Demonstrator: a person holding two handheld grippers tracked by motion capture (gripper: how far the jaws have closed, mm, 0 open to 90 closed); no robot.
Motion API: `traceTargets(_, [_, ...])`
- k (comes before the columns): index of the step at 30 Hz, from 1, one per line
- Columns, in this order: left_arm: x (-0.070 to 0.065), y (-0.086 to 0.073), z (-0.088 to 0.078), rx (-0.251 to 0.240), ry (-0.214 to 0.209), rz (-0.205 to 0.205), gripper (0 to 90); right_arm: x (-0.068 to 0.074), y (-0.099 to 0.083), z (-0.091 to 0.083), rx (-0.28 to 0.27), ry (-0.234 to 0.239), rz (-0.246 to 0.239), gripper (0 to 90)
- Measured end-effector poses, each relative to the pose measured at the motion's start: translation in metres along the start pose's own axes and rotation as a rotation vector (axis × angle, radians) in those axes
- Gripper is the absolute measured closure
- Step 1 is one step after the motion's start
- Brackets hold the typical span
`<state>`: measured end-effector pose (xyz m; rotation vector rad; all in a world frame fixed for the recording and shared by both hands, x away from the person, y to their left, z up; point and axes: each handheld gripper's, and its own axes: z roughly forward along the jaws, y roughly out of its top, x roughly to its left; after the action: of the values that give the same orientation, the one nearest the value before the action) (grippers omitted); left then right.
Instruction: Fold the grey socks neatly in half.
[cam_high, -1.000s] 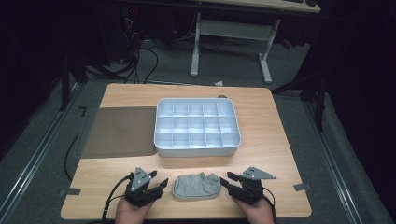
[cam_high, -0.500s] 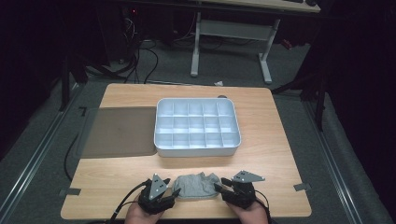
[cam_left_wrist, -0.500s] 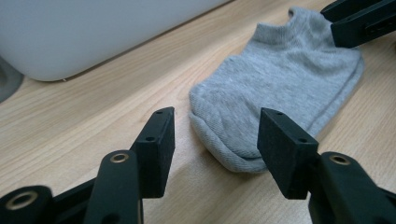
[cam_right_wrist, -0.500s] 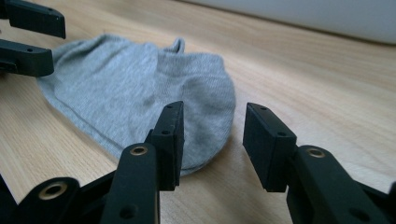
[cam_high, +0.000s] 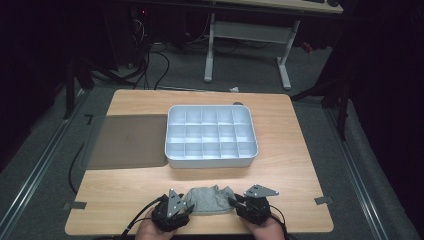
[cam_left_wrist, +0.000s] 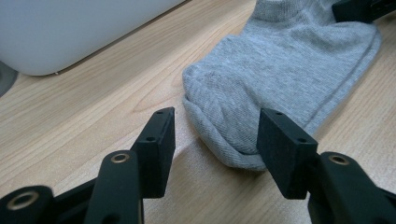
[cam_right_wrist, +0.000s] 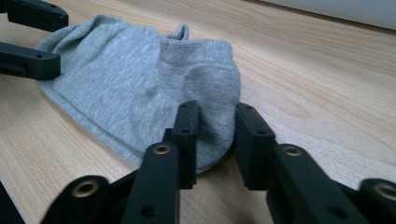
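Seemingly the step in hand is taking hold of a grey sock (cam_high: 210, 199) at both ends, and it is half done.

From the high view, the sock lies flat near the front edge of the desk (cam_high: 295, 165), between the left gripper (cam_high: 185, 210) and the right gripper (cam_high: 235, 202), each held in a hand coming up from that edge. A white divided tray (cam_high: 210, 161) stands at mid-desk, well apart from the sock, with a dark mat (cam_high: 127, 141) beside it toward the left edge.

From the left gripper view, the jaws stand spread. The sock's rounded end (cam_left_wrist: 233, 135) reaches between them and lies close to one pad, but the other pad is clear of the cloth, so nothing is pinched here yet.

From the right gripper view, the right gripper (cam_right_wrist: 215, 135) has just been closing, and the sock's cuff end (cam_right_wrist: 205, 93) sits bunched between its jaws; the pads look to be pressing on the fabric, so I judge it to be pinching the sock.

Next, I think, the left gripper must ease a little further over its end and press together on the cloth, low enough to catch both layers, before any lift or fold.
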<state>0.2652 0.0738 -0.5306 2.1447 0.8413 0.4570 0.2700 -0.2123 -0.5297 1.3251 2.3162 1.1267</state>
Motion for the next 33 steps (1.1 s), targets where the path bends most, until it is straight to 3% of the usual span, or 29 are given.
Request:
traceTargets(6, [0.000, 0.000, 0.000, 0.000, -0.003, -0.002, 47.2, 0.002, 0.000, 0.000, 0.001, 0.006, -0.022, 85.6])
traceTargets(9, [0.000, 0.002, -0.001, -0.003, 0.001, -0.002, 46.2, 0.003, 0.000, -0.001, -0.003, 0.003, -0.026, 86.1])
traceTargets(11, [-0.001, 0.009, -0.007, -0.050, -0.013, -0.032, 45.6, 0.003, 0.000, -0.001, -0.007, 0.002, -0.024, 86.1])
traceTargets(12, [-0.001, 0.009, -0.007, -0.050, -0.013, -0.032, 46.2, 0.003, 0.000, -0.001, -0.007, 0.002, -0.024, 86.1])
traceTargets(13, [-0.002, 0.014, -0.008, -0.072, -0.037, -0.050, 46.2, 0.002, 0.001, -0.001, -0.011, 0.001, -0.026, 86.1])
traceTargets(16, [-0.008, 0.024, -0.004, -0.099, -0.103, -0.072, 58.1, 0.002, 0.001, -0.002, -0.016, 0.003, -0.025, 86.1])
traceTargets(19, [-0.017, 0.033, 0.008, -0.086, -0.156, -0.090, 74.1, 0.002, 0.002, -0.003, -0.024, 0.002, -0.024, 86.2])
traceTargets(20, [-0.020, 0.036, 0.013, -0.077, -0.164, -0.087, 83.6, 0.002, 0.002, -0.003, -0.027, 0.005, -0.026, 86.2])
traceTargets(23, [-0.028, 0.040, 0.028, -0.040, -0.145, -0.058, 90.0, 0.002, 0.002, -0.003, -0.032, 0.005, -0.027, 86.3])
traceTargets(28, [-0.031, 0.043, 0.043, 0.012, -0.129, -0.041, 90.0, 0.000, 0.003, -0.004, -0.039, 0.004, -0.021, 86.3])
traceTargets(33, [-0.038, 0.048, 0.053, 0.016, -0.094, -0.009, 90.0, -0.007, 0.008, -0.009, -0.068, 0.018, 0.011, 86.4])
